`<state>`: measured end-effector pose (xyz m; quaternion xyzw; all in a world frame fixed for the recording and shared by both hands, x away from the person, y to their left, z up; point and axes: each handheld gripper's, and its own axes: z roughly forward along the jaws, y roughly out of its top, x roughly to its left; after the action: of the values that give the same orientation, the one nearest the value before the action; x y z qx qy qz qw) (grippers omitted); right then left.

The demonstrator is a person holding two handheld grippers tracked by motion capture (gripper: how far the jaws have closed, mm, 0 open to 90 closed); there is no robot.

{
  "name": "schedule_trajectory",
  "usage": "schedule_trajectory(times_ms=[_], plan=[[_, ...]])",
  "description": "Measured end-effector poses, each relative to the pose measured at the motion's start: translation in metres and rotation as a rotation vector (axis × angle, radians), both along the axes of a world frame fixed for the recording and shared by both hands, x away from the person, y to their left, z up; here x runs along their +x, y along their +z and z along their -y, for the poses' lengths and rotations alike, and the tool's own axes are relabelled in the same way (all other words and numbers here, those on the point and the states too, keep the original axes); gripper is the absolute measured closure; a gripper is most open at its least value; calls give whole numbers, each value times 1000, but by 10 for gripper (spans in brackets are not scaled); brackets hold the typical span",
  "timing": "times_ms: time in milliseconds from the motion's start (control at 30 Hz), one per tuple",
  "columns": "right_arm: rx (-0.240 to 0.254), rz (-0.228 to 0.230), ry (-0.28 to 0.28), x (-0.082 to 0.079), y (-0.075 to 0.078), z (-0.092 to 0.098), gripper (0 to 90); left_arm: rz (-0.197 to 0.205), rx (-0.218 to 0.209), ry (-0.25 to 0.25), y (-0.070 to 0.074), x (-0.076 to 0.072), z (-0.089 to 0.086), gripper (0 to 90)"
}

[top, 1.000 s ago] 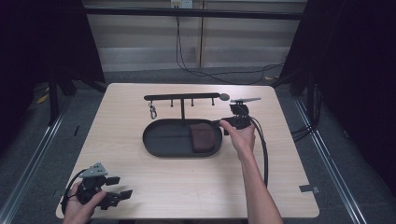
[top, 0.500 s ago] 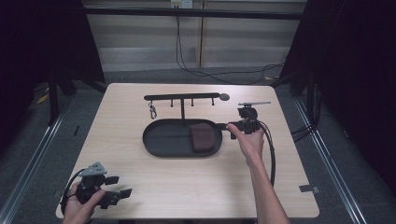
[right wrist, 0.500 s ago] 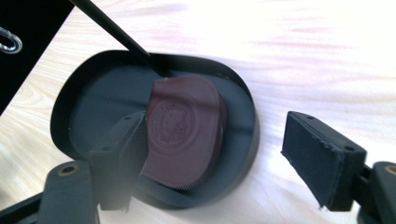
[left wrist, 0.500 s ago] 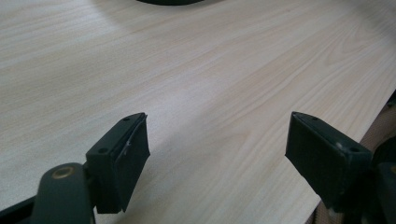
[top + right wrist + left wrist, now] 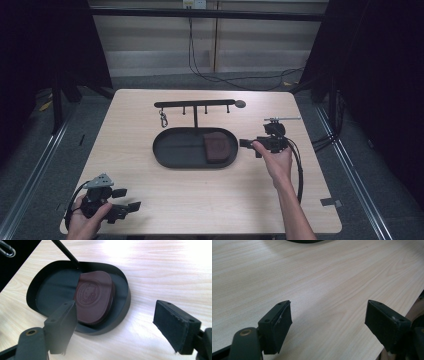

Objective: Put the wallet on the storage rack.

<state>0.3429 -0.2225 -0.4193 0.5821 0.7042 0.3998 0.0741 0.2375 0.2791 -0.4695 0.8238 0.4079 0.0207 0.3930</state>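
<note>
Brown leather pouch [image 5: 93, 298] lies flat in the right end of the black oval tray [image 5: 172, 150]; I judge it light, soft, a bit slick (best taken by its zipped edge). My right tongs [image 5: 117, 327] have just been opening, nothing between them; left tongs [image 5: 328, 326] released over bare wooden surface [image 5: 200, 195], dark room around

We see tray [image 5: 305, 241] cut off at top edge in left gripper view, clip [image 5: 6, 250] cropped at left edge in right gripper view, pouch [image 5: 93, 298] near corner hidden behind jaw, embossed stamp too blurred to read.
</note>
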Motion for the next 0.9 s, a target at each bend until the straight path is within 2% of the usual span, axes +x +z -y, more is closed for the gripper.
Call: schedule_trajectory(times_ms=[333,467,567,833,900], plan=[[-20,35,-8,-30,-7,14,173,-5,-21,8,0,1,1,212],[-25,34,-16,-41,-11,20,171,0,-12,16,0,2,0,212],[-31,38,-25,-50,-13,26,175,1,-21,19,0,1,0,212],[-51,39,-17,-77,-19,29,186,4,-19,16,1,0,-1,212],[-57,61,-39,-86,-22,31,195,3,-19,15,0,0,-1,212]])
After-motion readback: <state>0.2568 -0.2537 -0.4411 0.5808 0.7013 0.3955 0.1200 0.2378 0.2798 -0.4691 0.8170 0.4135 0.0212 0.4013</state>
